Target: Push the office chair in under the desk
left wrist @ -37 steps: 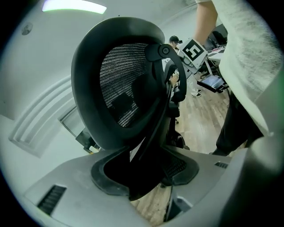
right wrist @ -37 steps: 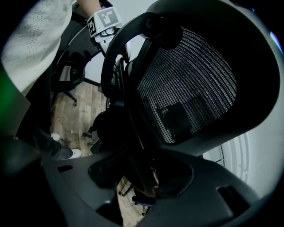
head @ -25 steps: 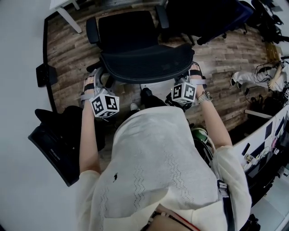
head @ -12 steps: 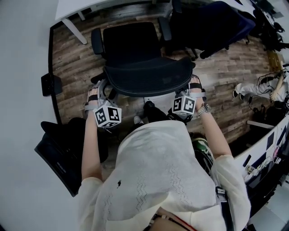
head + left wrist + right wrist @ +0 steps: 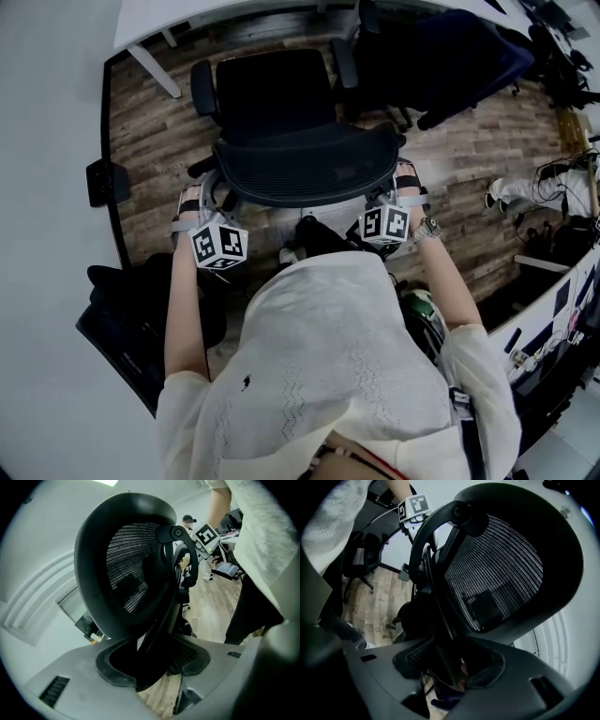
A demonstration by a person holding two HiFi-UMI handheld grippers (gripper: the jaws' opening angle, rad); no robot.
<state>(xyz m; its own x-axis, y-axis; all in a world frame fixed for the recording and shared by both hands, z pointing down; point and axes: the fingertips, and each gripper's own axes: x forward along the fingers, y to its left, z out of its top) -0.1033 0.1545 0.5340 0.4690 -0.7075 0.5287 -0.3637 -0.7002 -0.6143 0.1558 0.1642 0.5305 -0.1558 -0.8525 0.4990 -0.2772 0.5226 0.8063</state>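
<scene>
A black office chair stands in front of me, its mesh backrest [image 5: 305,164] nearest and its seat [image 5: 272,89] pointing at the white desk [image 5: 216,9] at the top of the head view. My left gripper [image 5: 214,183] is shut on the backrest's left rim and my right gripper [image 5: 401,178] on its right rim. The left gripper view has the backrest [image 5: 126,569] towering over the left gripper [image 5: 154,667], whose jaws clasp the frame. Likewise, the backrest [image 5: 501,569] fills the right gripper view, its frame between the jaws of the right gripper [image 5: 450,667].
A white desk leg [image 5: 155,70] slants down left of the seat. Another dark chair [image 5: 441,47] stands close on the right. Black gear [image 5: 131,319] lies on the floor at my left. A person's legs [image 5: 525,187] show at the far right on the wooden floor.
The chair and both grippers have moved a little toward the desk, and more of the white desk top shows at the top of the head view. Both grips are unchanged.
</scene>
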